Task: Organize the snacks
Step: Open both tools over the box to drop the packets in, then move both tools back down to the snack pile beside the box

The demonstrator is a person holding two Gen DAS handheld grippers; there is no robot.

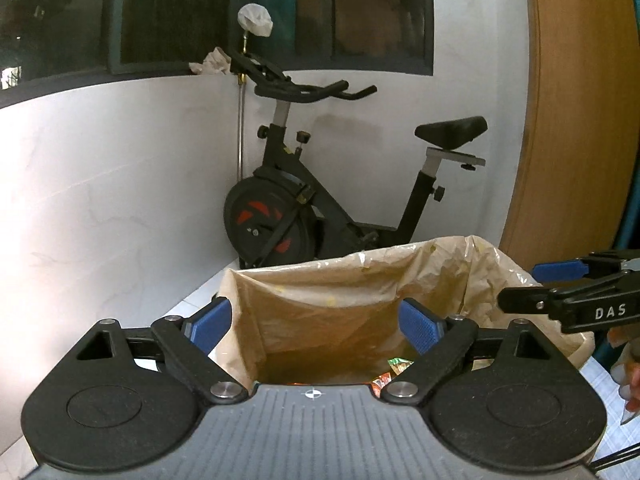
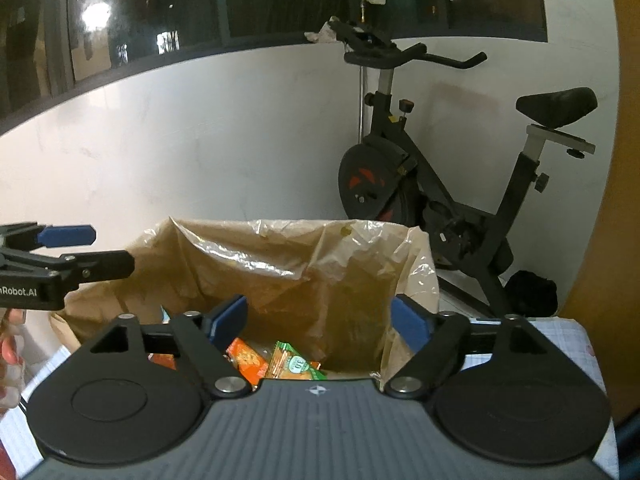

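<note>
A bin lined with a tan plastic bag (image 1: 340,280) (image 2: 280,264) stands right in front of both grippers. At its bottom lie snack packets: an orange one (image 2: 246,360) and a green one (image 2: 294,364), seen only as a sliver in the left wrist view (image 1: 394,366). My left gripper (image 1: 316,324) is open over the bin's near rim, with nothing between its blue pads. It shows again at the left of the right wrist view (image 2: 100,250). My right gripper (image 2: 320,320) is open over the bin with nothing in its jaws, and shows at the right edge (image 1: 528,284).
A black exercise bike (image 1: 304,200) (image 2: 440,184) stands behind the bin against a white wall below dark windows. A wooden panel (image 1: 576,112) rises on the right. A checked cloth (image 2: 560,340) lies beside the bin. A person's hand (image 2: 8,352) holds the left gripper.
</note>
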